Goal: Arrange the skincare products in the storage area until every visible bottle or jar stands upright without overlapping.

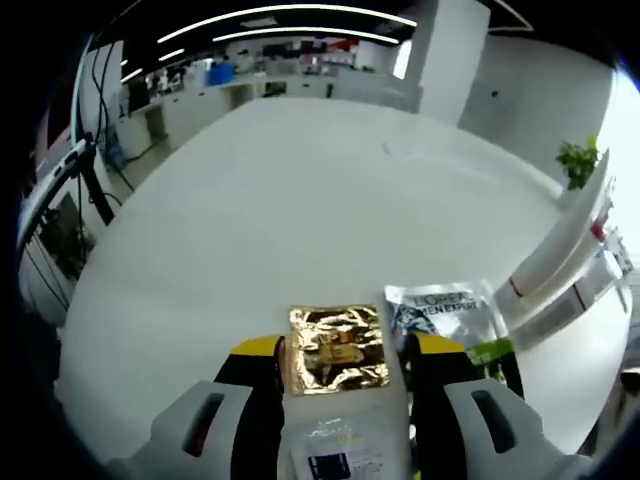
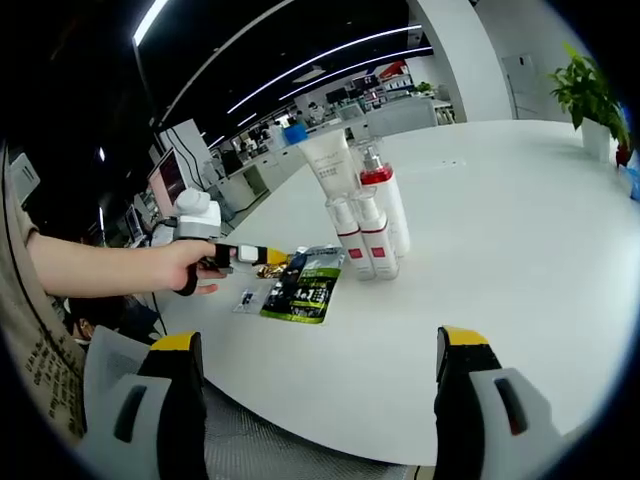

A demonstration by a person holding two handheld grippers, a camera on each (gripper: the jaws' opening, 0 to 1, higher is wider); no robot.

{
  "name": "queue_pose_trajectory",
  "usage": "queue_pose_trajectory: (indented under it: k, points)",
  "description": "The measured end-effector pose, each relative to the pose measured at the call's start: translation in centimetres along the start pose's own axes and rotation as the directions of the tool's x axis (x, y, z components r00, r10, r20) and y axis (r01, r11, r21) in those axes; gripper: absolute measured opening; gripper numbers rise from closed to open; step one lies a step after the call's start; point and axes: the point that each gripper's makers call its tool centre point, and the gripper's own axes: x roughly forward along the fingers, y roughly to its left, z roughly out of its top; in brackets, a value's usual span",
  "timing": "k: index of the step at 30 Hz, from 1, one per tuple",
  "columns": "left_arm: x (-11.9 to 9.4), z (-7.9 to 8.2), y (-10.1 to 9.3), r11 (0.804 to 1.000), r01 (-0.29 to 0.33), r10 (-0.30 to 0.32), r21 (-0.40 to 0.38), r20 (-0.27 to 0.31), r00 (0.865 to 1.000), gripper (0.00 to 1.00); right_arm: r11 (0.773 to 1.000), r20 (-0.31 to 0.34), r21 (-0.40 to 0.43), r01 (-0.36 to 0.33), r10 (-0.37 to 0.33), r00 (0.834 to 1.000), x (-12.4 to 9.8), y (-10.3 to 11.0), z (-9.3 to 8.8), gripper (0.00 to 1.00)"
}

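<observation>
The left gripper point(image 1: 345, 365) held a gold sachet point(image 1: 338, 348) between its jaws; a silver sachet point(image 1: 445, 312) lay beside it on the table point(image 1: 300, 200).

- An open-plan office or lab floor, large and bright.
- Long strip lights point(image 1: 300, 12) run across a dark ceiling at the top of the left gripper view; more cross the upper middle of the right gripper view.
- Rows of desks and counters point(image 1: 250, 85) fill the far background, upper left.
- A monitor point(image 2: 166, 178) stands at middle left of the right gripper view.
- A wide white round table point(image 2: 520, 230) takes the foreground.
- A potted plant point(image 2: 588, 95) sits at the upper right.
</observation>
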Motion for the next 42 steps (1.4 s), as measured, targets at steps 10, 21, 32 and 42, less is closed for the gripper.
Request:
queue_pose_trajectory:
  k: [10, 21, 32, 42]
  points:
    - [-2.7, 0.1, 0.3, 0.988, 0.076, -0.082, 0.135, 0.042, 0.996, 0.50, 1.000, 0.005, -0.006, -0.009, 0.009, 1.000, 0.0, 0.2, 0.1, 0.97]
    - [-4.7, -1.9, 0.3, 0.965, 0.178, -0.187, 0.193, 0.030, 0.982, 0.47, 1.000, 0.015, -0.010, -0.013, 0.013, 1.000, -0.1, 0.3, 0.2, 0.97]
    - [-5.5, -5.1, -0.2, 0.901, 0.263, -0.273, 0.345, -0.021, 0.962, 0.39, 1.000, 0.016, -0.017, -0.007, 0.008, 1.000, -0.2, 0.3, 0.2, 0.97]
    - [-4.7, -6.7, -0.1, 0.848, 0.288, -0.292, 0.446, -0.061, 0.954, 0.36, 1.000, 0.015, -0.020, -0.001, 0.001, 1.000, -0.2, 0.2, 0.2, 0.97]
